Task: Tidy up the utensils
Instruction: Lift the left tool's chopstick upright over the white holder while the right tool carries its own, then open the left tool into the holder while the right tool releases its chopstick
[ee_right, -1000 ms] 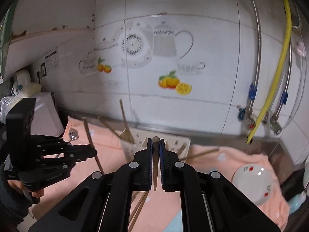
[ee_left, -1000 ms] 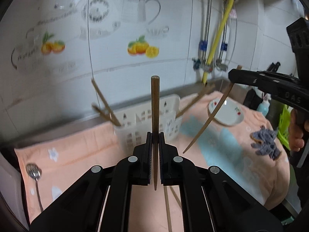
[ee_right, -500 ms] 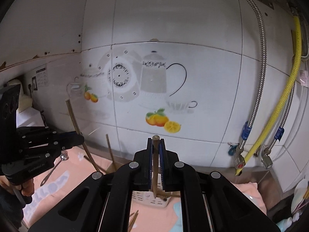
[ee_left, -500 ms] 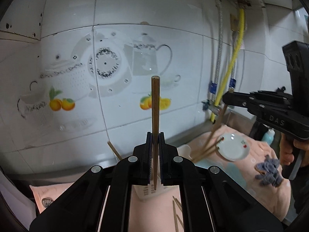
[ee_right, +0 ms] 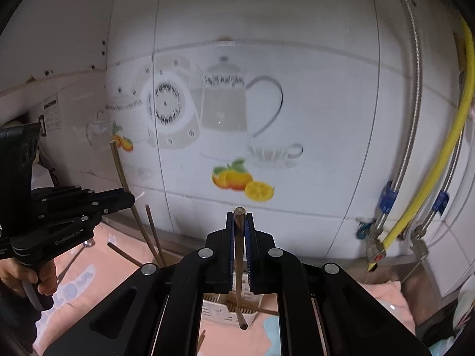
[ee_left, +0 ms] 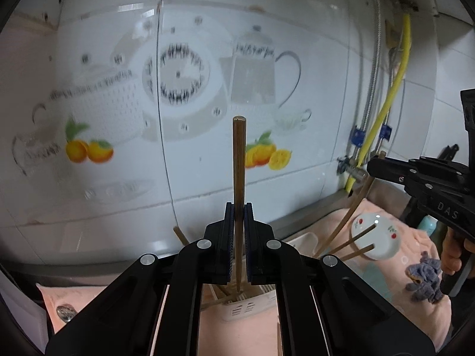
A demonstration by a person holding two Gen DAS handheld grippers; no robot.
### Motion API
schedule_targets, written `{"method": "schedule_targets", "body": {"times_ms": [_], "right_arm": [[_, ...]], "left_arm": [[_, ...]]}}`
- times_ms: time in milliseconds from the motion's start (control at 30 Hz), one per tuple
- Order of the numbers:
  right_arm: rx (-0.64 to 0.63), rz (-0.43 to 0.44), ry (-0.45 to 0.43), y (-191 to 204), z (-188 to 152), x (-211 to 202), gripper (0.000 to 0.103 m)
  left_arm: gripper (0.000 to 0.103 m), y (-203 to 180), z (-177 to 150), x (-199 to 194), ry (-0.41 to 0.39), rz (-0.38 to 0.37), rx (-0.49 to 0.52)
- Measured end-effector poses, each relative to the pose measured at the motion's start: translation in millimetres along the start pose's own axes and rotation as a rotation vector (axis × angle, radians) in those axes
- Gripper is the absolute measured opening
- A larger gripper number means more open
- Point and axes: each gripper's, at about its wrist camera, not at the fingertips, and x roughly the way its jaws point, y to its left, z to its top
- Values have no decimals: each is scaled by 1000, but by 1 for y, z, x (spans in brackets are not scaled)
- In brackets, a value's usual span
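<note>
My left gripper (ee_left: 238,207) is shut on a brown wooden chopstick (ee_left: 239,154) that stands upright between its pads. Its lower tip hangs over the white slotted utensil basket (ee_left: 252,308), which my fingers mostly hide. My right gripper (ee_right: 240,216) is shut on a second chopstick (ee_right: 239,255), whose lower end points at the basket (ee_right: 218,311). Each gripper shows in the other's view: the right gripper (ee_left: 374,168) holds its stick slanting down, and the left gripper (ee_right: 130,200) holds its chopstick (ee_right: 118,166) upright. Several chopsticks (ee_right: 153,237) lean out of the basket.
A peach towel (ee_left: 386,302) covers the counter below a tiled wall. A small white plate (ee_left: 375,235) and a grey cloth (ee_left: 424,279) lie at the right, a metal spoon (ee_left: 65,311) at the left. Yellow and steel hoses (ee_right: 415,207) run down the wall.
Both grippers rose and closed in on the wall, each still gripping its chopstick. The basket slid from mid-view down under the fingers, and the towel has mostly dropped out of view.
</note>
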Motion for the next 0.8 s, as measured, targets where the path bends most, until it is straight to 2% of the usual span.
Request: {"method": "schedule_targets", "body": {"times_ms": [400, 633, 800], "right_arm": [[12, 14, 96, 2, -33, 38, 7], [13, 15, 97, 4, -37, 36, 8], [17, 17, 77, 6, -38, 21, 17]], "left_arm": [[6, 13, -30, 39, 98, -6, -37], [6, 12, -35, 34, 91, -14, -37], [8, 10, -36, 19, 75, -13, -35]]}}
